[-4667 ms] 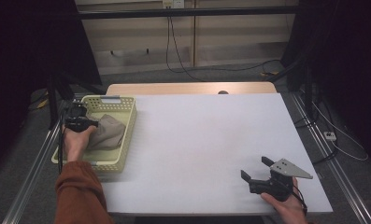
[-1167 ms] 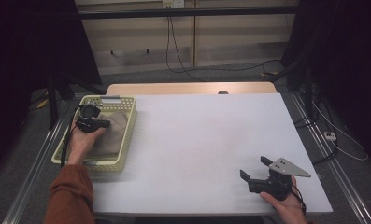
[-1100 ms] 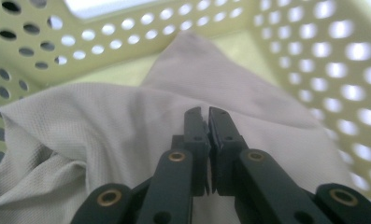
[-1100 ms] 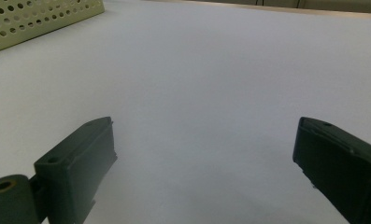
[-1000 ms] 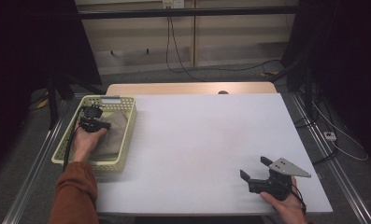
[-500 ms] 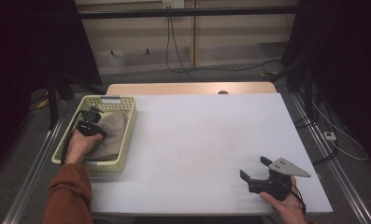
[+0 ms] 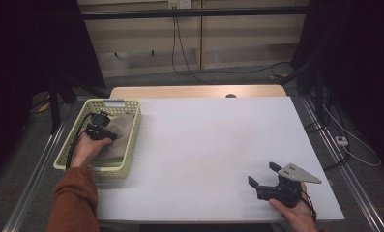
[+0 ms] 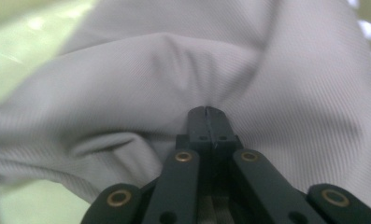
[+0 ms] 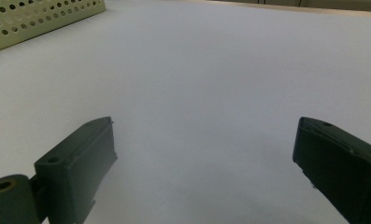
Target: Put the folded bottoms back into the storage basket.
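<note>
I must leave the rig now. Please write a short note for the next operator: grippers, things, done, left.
Left gripper: shut on a fold of the grey cloth, inside the yellow basket at the table's left.
Right gripper: open, holds nothing, low over the white table near its front right corner.
Done: cloth pinched.
Left: cloth not yet lifted out; probably bring it onto the table.

Basket (image 7: 131,140) walls hem in the cloth (image 7: 119,137); white table (image 7: 214,145) offers open passage
</note>
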{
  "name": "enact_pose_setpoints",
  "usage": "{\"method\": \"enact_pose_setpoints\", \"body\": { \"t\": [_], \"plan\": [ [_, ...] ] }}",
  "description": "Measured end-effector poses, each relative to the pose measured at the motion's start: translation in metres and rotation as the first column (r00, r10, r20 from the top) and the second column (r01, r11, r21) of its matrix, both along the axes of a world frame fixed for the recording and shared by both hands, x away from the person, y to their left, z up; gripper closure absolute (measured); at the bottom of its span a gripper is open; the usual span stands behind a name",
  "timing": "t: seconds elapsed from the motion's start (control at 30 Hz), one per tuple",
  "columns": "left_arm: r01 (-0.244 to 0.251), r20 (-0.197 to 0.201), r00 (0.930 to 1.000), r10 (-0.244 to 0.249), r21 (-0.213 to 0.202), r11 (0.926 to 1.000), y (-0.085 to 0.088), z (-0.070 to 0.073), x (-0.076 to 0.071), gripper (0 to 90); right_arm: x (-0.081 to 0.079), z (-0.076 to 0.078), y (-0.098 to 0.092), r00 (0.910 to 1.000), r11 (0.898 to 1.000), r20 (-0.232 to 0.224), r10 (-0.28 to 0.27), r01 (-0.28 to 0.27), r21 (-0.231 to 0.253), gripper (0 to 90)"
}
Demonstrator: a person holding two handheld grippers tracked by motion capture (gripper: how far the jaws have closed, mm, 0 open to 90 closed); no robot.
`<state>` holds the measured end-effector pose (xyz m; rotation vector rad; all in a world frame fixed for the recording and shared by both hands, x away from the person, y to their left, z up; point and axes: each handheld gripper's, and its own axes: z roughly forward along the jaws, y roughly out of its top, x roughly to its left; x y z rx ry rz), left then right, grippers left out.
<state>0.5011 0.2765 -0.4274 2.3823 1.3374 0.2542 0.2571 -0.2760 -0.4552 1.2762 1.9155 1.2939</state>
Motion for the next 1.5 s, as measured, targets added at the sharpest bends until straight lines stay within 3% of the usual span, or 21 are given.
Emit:
{"method": "enact_pose_setpoints", "body": {
  "t": [0.13, 0.2, 0.3, 0.33, 0.4, 0.47, 0.53, 0.63, 0.73, 0.8, 0.87, 1.03, 1.13, 1.23, 1.33, 1.43, 1.5],
  "plan": [
    [0.032, -0.059, 0.9978, -0.03, 0.032, 0.999, -0.001, 0.004, -0.009, 90.0, 0.0, 0.0, 0.0, 1.0, 1.0, 0.0, -0.001, 0.001, 0.002, 5.3],
    [0.007, -0.073, 0.9973, -0.003, 0.053, 0.9986, 0.004, 0.006, -0.012, 90.0, 0.0, 0.0, 0.0, 1.0, 1.0, 0.001, 0.0, 0.0, 0.002, 5.3],
    [-0.031, -0.073, 0.9968, 0.032, 0.021, 0.9993, 0.015, 0.008, -0.011, 90.0, 0.0, 0.0, 0.0, 1.0, 1.0, 0.0, 0.0, 0.0, 0.0, 5.3],
    [-0.025, -0.062, 0.9977, 0.025, 0.006, 0.9997, 0.018, 0.01, -0.011, 90.0, 0.0, 0.0, 0.0, 1.0, 1.0, 0.0, -0.001, 0.001, 0.0, 5.3],
    [-0.066, -0.008, 0.9978, 0.066, -0.026, 0.9974, 0.024, 0.014, -0.009, 90.0, 0.0, 0.0, 0.0, 1.0, 1.0, -0.002, -0.002, 0.002, 0.0, 5.3],
    [-0.112, 0.048, 0.9922, 0.115, -0.062, 0.9918, 0.031, 0.017, -0.005, 90.0, 0.001, 0.0, 0.0, 1.0, 1.0, -0.009, -0.003, 0.003, -0.001, 5.2],
    [-0.158, 0.077, 0.9832, 0.165, -0.094, 0.983, 0.034, 0.015, 0.001, 90.0, 0.001, 0.0, 0.0, 1.0, 1.0, -0.005, -0.001, 0.001, -0.003, 5.2],
    [-0.175, 0.059, 0.9824, 0.177, -0.034, 0.9839, 0.033, 0.002, 0.01, 90.0, 0.001, 0.0, 0.0, 1.0, 1.0, -0.005, -0.003, 0.003, -0.002, 5.2],
    [-0.187, 0.059, 0.9802, 0.189, -0.037, 0.9817, 0.031, -0.001, 0.012, 90.0, 0.0, 0.0, 0.0, 1.0, 1.0, -0.001, -0.003, 0.003, 0.003, 5.2],
    [-0.17, 0.053, 0.9839, 0.17, -0.02, 0.9853, 0.03, 0.0, 0.014, 90.0, 0.0, 0.0, 0.0, 1.0, 1.0, -0.001, -0.001, 0.001, 0.002, 5.3],
    [-0.171, 0.061, 0.9833, 0.171, -0.017, 0.9852, 0.03, -0.001, 0.017, 90.0, 0.0, 0.0, 0.0, 1.0, 1.0, 0.0, -0.001, 0.001, 0.002, 5.2],
    [-0.142, 0.13, 0.9822, 0.136, 0.038, 0.9892, 0.024, -0.004, 0.025, 90.0, 0.0, 0.001, 0.0, 1.0, 1.0, 0.005, -0.004, 0.004, 0.001, 5.3],
    [-0.159, 0.123, 0.98, 0.156, 0.014, 0.9871, 0.025, -0.004, 0.026, 90.0, 0.0, 0.001, -0.001, 1.0, 1.0, 0.003, -0.004, 0.004, 0.003, 5.3],
    [-0.157, 0.111, 0.9818, 0.154, 0.023, 0.9873, 0.028, -0.004, 0.024, 90.0, 0.0, 0.001, -0.001, 1.0, 1.0, 0.009, 0.0, 0.0, -0.001, 5.3],
    [-0.193, 0.069, 0.979, 0.192, 0.009, 0.9812, 0.036, -0.003, 0.022, 90.0, -0.001, 0.001, -0.002, 1.0, 1.0, 0.006, -0.004, 0.004, 0.003, 5.3],
    [-0.226, 0.058, 0.972, 0.228, -0.033, 0.9735, 0.042, -0.004, 0.02, 90.0, -0.001, 0.002, -0.002, 1.0, 1.0, 0.007, -0.006, 0.006, 0.004, 5.3],
    [-0.228, 0.066, 0.9709, 0.23, -0.039, 0.9729, 0.043, -0.005, 0.02, 90.0, 0.0, 0.001, -0.001, 0.9999, 1.0, 0.01, -0.003, 0.003, 0.001, 5.2]
  ]
}}
